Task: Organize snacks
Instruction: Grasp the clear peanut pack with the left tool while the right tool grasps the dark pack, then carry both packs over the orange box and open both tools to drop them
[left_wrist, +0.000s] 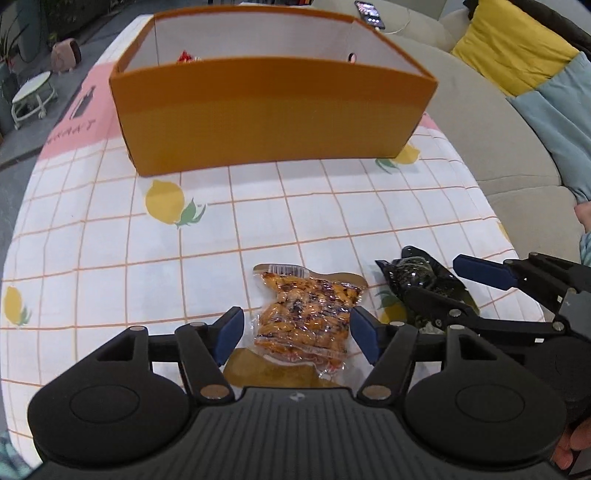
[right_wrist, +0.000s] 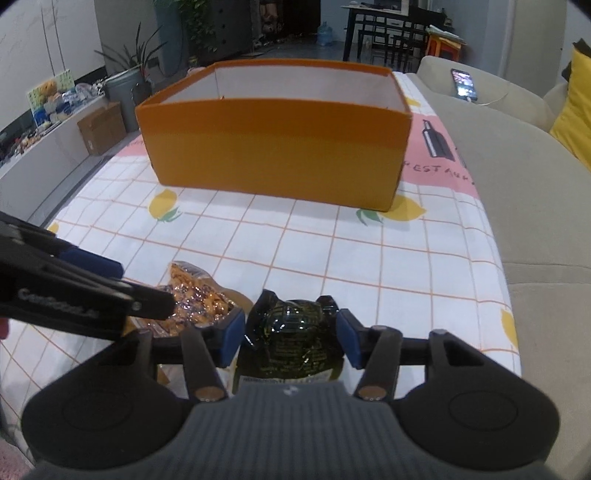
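Snack packets lie side by side on the near part of the counter (left_wrist: 110, 229), each bracketed by a tool, with the orange box (left_wrist: 273, 110) well beyond them.

On the left, the orange snack pack (left_wrist: 306, 317) lies flat between the spread pads of the left tool (left_wrist: 297, 332); the tool is released, with a visible gap on both sides of the pack. The pack's long axis runs away from the camera toward the box, its barcoded seal end pointing at the box and the crumpled clear end toward the tool. The film is thin and slack, so a pinch across the middle may only fold it, and the pack could sag or slip out on the way up.

On the right, the dark green packet (right_wrist: 291, 332) sits between the pads of the right tool (right_wrist: 291, 338), which are parted and stand just beside its flanks; I cannot tell whether they touch. Its long axis also runs toward the box, the notched top edge pointing that way. Its glossy, puffed skin may squirt free under a light squeeze.

Both tools work close together, so they could knock each other when lifting, and the box wall is tall enough to catch a low carry.
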